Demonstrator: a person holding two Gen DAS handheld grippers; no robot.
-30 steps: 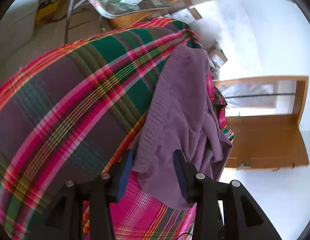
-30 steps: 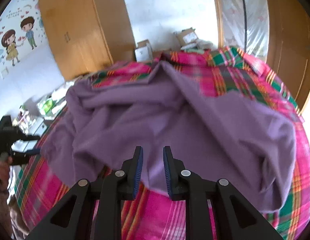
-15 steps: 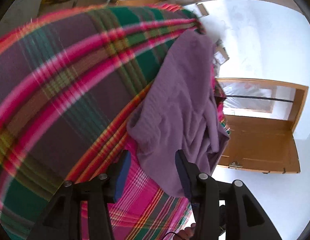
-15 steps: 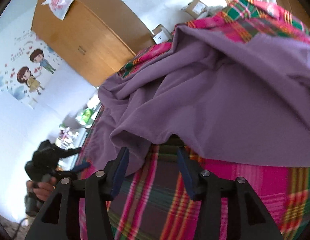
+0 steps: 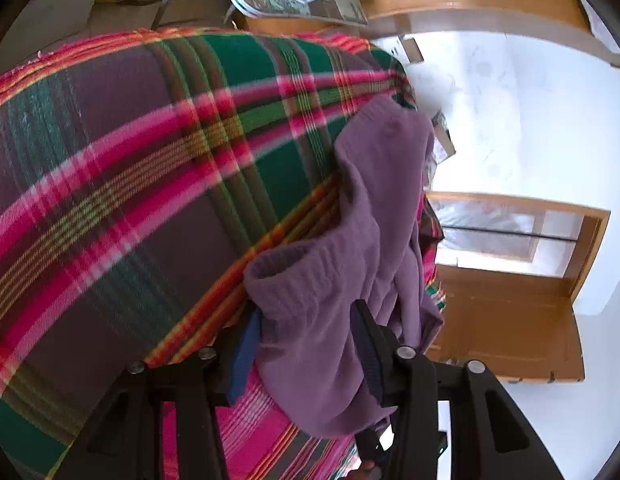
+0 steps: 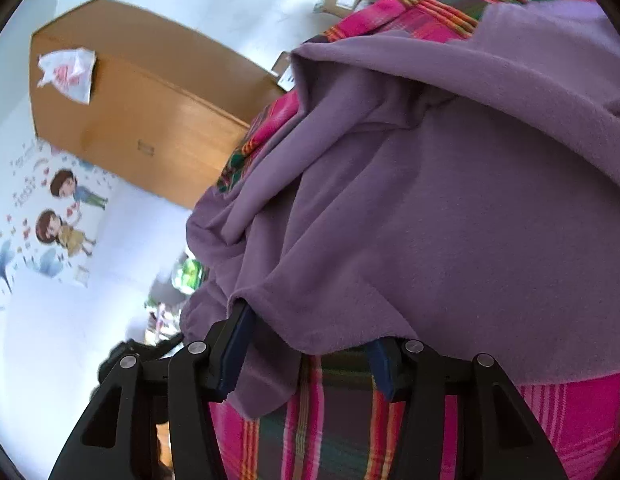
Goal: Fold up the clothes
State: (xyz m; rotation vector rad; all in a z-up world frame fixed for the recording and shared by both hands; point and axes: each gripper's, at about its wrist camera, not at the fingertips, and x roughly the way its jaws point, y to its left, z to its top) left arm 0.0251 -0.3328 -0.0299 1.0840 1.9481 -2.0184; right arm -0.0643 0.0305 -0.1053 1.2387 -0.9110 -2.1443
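Both my grippers have dropped low and close to a purple sweater (image 5: 373,248) that lies crumpled on a bed covered with a plaid blanket (image 5: 150,200) of pink, green and dull purple. A second ago my right gripper (image 6: 306,354) had its jaws nearly together and hung back from the cloth; now they stand wide, with the near hem of the sweater draped between them. My left gripper (image 5: 306,344) was already wide and has pushed forward, so that a ribbed edge of the sweater — a cuff or waistband, I cannot tell which — now bulges up between its jaws.

I judge this to mean that I am lining up a two-point hold on the sweater, one edge for each gripper. Neither pair of jaws has closed on the cloth.

In the left view the sweater runs away from my jaws in a long rumpled strip near the blanket's far edge, beside a wooden door (image 5: 505,320). In the right view it fills most of the frame in loose folds — not flat, not squared. A wooden wardrobe (image 6: 142,120) stands behind, against a wall with cartoon stickers (image 6: 66,216). The sweater is bunched, not folded.
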